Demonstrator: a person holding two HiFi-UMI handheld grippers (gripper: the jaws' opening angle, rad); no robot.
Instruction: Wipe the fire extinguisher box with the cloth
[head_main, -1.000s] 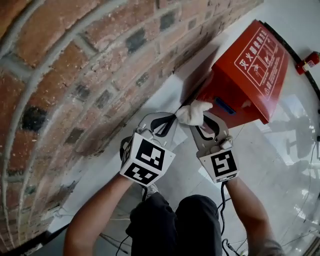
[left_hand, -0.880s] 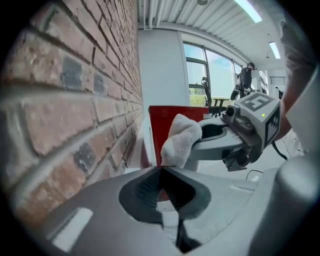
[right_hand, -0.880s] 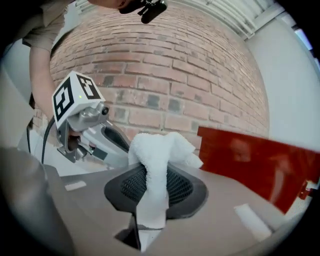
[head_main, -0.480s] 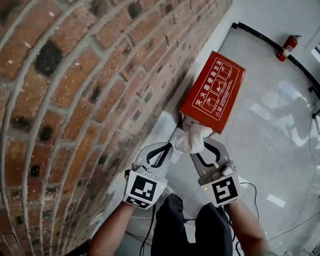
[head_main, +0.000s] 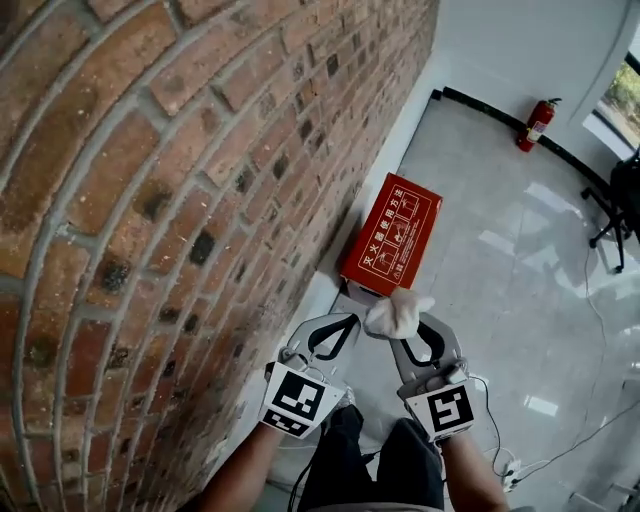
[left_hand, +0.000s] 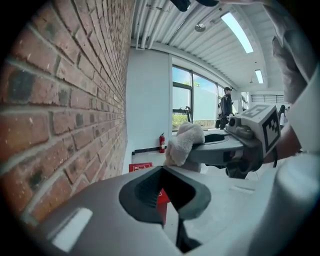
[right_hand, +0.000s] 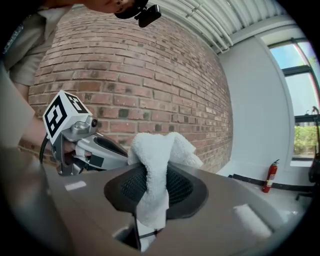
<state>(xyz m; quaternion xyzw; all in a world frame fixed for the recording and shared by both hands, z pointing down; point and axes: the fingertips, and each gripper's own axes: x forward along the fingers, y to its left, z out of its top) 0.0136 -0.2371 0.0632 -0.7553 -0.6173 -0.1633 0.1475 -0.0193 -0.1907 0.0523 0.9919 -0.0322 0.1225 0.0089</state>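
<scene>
Draws the cloth (head_main: 396, 312) off the box (head_main: 391, 236): at its near end a second ago, now apart from it and higher above the floor. Carries the right gripper (head_main: 400, 324) and the left gripper (head_main: 351, 319) up and back with it. Shows the box smaller and whole in the head view, full lid in sight, and brings the extinguisher (head_main: 538, 122) by the far wall further into frame.

the left gripper (head_main: 350, 320) and right gripper (head_main: 405, 338) are grey with black-lined jaws, each carrying a white cube (head_main: 298, 400) of black square markers; dark trousers (head_main: 370, 462), black cables (head_main: 298, 482) lower centre.
</scene>
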